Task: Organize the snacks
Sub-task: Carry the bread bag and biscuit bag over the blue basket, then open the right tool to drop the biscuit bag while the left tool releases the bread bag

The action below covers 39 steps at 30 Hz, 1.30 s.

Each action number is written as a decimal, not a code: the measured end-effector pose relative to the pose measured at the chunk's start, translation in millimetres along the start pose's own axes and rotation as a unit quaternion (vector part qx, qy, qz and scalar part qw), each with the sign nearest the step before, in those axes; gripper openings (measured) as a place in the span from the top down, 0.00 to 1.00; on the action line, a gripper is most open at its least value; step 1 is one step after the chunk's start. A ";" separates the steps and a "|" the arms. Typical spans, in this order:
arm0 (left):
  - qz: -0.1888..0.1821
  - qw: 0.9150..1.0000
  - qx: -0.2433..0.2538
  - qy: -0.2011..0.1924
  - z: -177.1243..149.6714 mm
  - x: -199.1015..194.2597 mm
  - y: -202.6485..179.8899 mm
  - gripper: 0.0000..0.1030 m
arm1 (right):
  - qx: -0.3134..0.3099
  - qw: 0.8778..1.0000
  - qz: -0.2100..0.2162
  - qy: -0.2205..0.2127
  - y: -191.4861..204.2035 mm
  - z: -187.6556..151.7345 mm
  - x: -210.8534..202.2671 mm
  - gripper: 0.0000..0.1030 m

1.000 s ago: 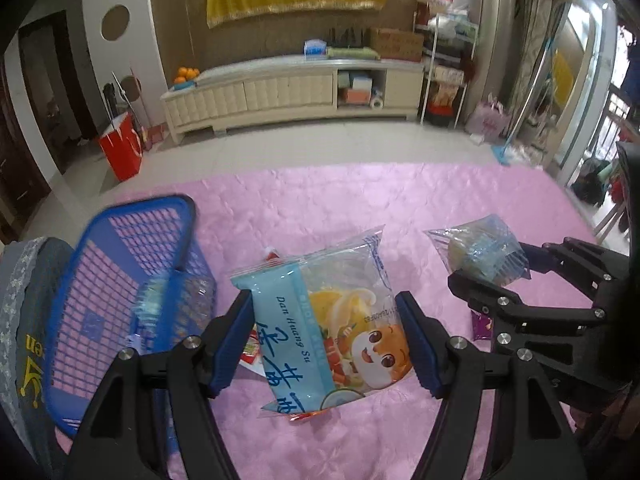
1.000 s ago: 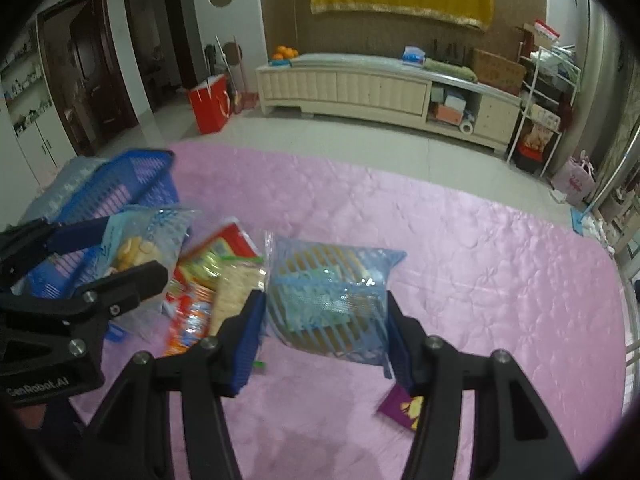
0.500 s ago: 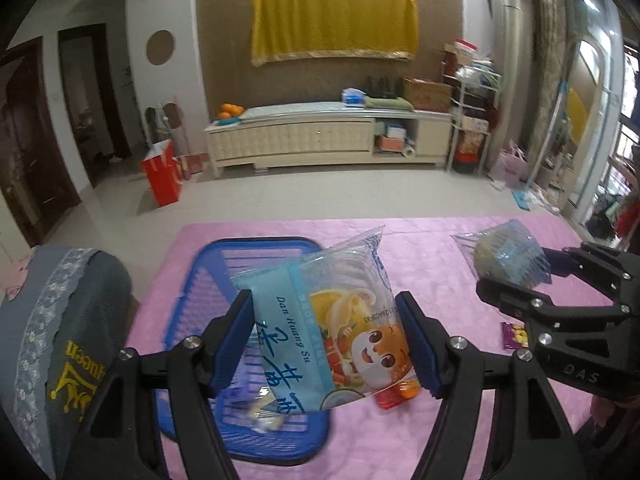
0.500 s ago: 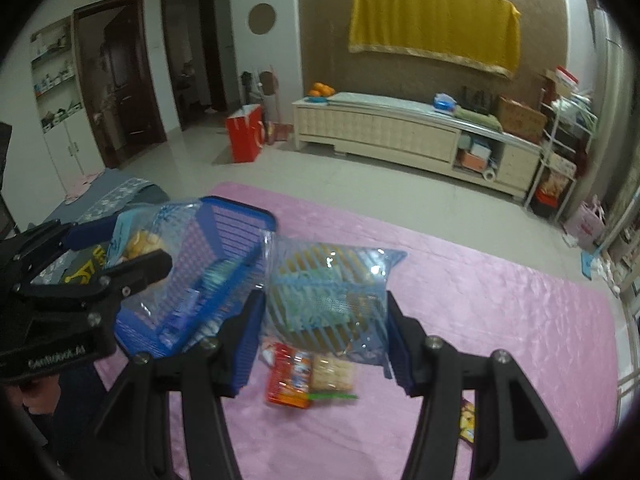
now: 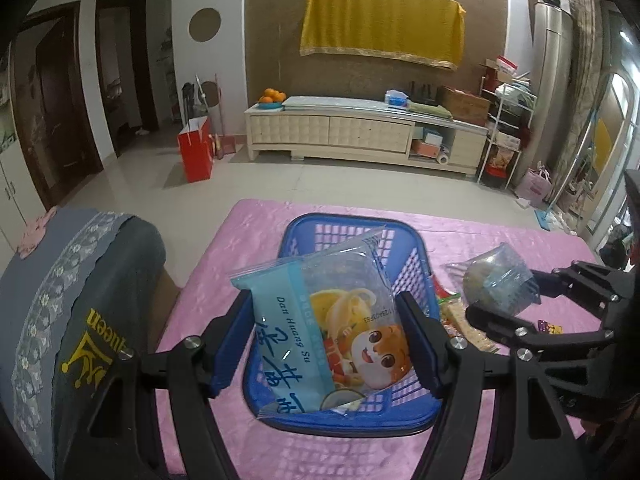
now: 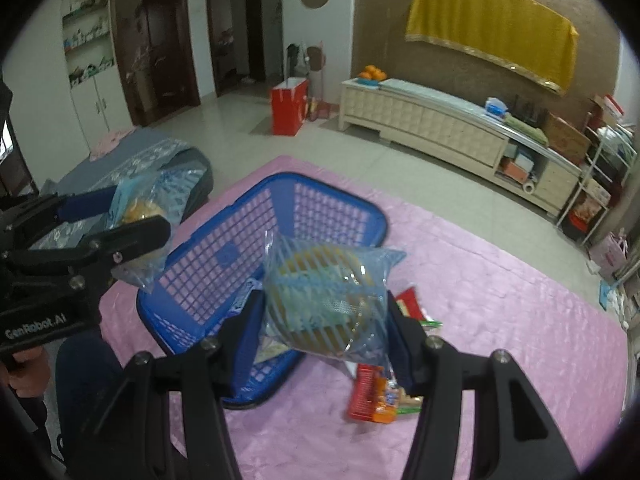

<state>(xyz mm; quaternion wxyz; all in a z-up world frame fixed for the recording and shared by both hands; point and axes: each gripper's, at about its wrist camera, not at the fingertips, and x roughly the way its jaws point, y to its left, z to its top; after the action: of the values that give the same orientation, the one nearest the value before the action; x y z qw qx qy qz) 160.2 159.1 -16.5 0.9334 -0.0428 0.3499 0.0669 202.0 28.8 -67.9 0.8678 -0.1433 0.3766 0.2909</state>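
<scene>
My left gripper [image 5: 326,338] is shut on a light-blue snack packet with a cartoon face [image 5: 320,328], held above the blue mesh basket [image 5: 348,226]. My right gripper [image 6: 322,330] is shut on a clear blue-striped bag with a round pastry [image 6: 326,300], hovering at the basket's [image 6: 296,204] right edge. In the left wrist view the right gripper [image 5: 508,296] and its bag [image 5: 498,280] appear at the right. In the right wrist view the left gripper [image 6: 116,216] and its packet [image 6: 138,210] show at the left. Inside the basket something pale lies, mostly hidden.
The pink quilted cloth [image 5: 256,240] covers the table. Red and orange snack packets [image 6: 380,396] lie on it right of the basket, and a small purple packet [image 5: 550,326] lies further right. A grey chair back [image 5: 80,300] stands at the table's left.
Both grippers have carried their packets leftwards and a little up, from over the loose snacks to over the blue basket. Neither grip has changed.
</scene>
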 end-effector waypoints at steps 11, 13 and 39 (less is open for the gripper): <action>0.005 0.999 -0.027 0.019 -13.3 14.6 36.6 0.33 | -0.032 0.999 0.002 0.041 43.0 11.4 43.7 0.41; 0.004 0.999 -0.029 0.022 -14.5 15.3 40.4 0.33 | -0.033 0.998 0.004 0.045 46.9 12.4 47.1 0.41; 0.012 0.997 -0.049 0.051 -22.1 31.6 51.2 0.33 | -0.018 0.997 0.009 0.071 44.2 23.5 73.6 0.12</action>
<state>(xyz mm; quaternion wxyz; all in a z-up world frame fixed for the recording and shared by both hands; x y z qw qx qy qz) 161.5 209.8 -55.7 0.9102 -0.0872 0.3940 0.0930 228.6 103.9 -107.6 0.8336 -0.1762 0.4327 0.2945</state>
